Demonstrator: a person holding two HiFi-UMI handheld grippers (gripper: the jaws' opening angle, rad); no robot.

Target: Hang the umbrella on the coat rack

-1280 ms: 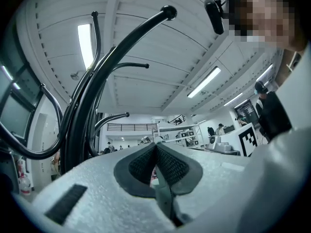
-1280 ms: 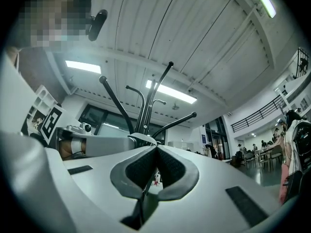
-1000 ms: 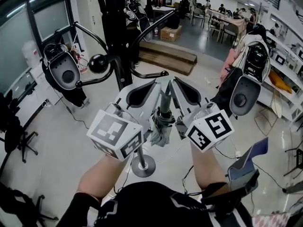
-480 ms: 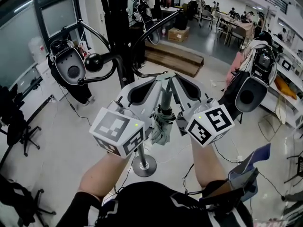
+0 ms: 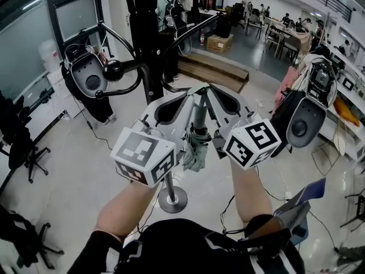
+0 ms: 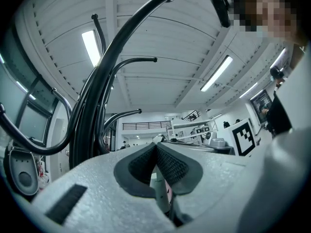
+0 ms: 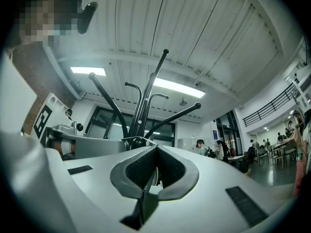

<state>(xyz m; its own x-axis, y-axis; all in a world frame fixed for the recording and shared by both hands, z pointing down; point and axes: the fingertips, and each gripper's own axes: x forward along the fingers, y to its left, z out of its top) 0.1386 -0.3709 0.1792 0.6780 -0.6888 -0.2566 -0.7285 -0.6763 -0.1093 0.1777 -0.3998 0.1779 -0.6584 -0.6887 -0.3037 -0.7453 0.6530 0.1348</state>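
A folded grey-green umbrella [image 5: 195,144] hangs upright between my two grippers. My left gripper [image 5: 191,96] and right gripper [image 5: 207,93] meet tip to tip at its top, both shut on it. The black coat rack [image 5: 146,44] stands just beyond, a ball-tipped hook [image 5: 113,70] reaching left and its round base [image 5: 172,199] on the floor below the umbrella. In the left gripper view the left gripper [image 6: 156,145] is shut with the umbrella's shaft [image 6: 161,195] between the pads, and the rack's arms [image 6: 92,115] curve overhead. In the right gripper view the right gripper [image 7: 156,148] pinches umbrella fabric [image 7: 148,200], rack arms [image 7: 141,113] behind.
A grey device [image 5: 91,80] hangs at the left of the rack and another [image 5: 302,123] stands at the right. Wooden steps [image 5: 212,67] lie behind the rack. A black office chair [image 5: 23,150] is at the left, and a blue object [image 5: 302,201] sits by my right elbow.
Both grippers keep their hold on the umbrella and stay almost where they were. The view has drifted a little, so the rack's hook sits slightly higher and further left.
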